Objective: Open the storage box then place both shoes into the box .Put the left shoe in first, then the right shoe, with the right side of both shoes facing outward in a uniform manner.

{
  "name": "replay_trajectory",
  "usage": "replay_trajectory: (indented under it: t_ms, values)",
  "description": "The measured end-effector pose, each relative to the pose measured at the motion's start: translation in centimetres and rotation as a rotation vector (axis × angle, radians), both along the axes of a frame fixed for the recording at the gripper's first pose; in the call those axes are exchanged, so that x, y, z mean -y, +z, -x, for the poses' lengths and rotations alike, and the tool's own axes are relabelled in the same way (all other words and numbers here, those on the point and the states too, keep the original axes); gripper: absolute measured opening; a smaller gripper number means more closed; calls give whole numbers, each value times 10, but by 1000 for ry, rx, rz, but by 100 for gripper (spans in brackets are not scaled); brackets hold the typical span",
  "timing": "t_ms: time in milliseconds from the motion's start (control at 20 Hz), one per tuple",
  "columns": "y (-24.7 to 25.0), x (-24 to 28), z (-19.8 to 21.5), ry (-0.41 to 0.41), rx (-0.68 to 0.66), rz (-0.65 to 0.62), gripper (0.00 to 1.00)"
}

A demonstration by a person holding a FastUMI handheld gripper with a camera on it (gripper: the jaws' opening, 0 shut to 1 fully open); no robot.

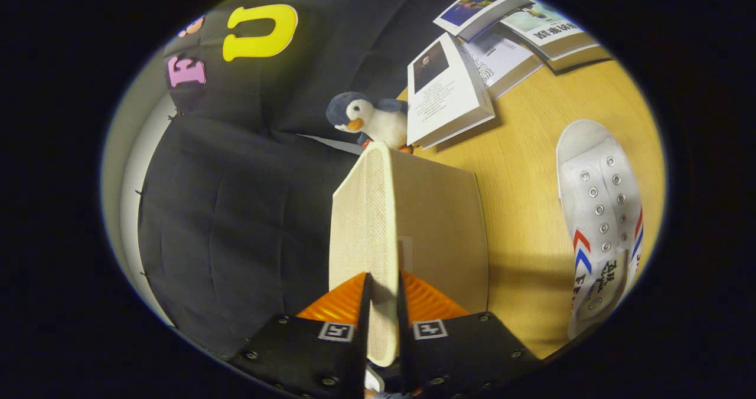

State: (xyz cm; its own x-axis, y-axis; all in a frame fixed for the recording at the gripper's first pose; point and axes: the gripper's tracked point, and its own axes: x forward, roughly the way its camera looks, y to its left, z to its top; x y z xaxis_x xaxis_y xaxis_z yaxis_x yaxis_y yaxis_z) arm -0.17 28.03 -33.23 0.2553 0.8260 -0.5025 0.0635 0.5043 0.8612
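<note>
My fingers (383, 304) are pinching the box lid (369, 222) by its thin edge; it seems light, stiff fabric board, so an edge grip should do. One shoe (602, 222) waits on the desk (525, 151) beside it.

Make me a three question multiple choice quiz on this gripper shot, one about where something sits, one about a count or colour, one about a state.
1. Where is the plush penguin?
A. beyond the beige panel held between the fingers, beside a book
B. inside the shoe
C. between the fingers

2. How many shoes are in view on the wooden table?
A. three
B. one
C. two

3. What is the gripper doing?
A. open above the shoe
B. shut on a book
C. shut on the beige mesh-textured lid panel

Answers: 1 A, the penguin sits past the panel's far edge, next to the nearest book. 2 B, a single white canvas shoe lies to the side. 3 C, both fingers press the panel's edge.
</note>
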Motion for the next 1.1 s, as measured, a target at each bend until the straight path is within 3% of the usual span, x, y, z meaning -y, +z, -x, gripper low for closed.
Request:
replay_trajectory:
  t_ms: [50, 150, 250, 700, 1100]
  values:
    - [7, -1, 0, 11, -9, -27, 17]
    - [15, -2, -1, 36, 25, -32, 17]
    - [25, 1, -1, 54, 55, -2, 3]
    - [117, -50, -2, 156, 223, -18, 3]
    - [156, -120, 2, 250, 293, -44, 7]
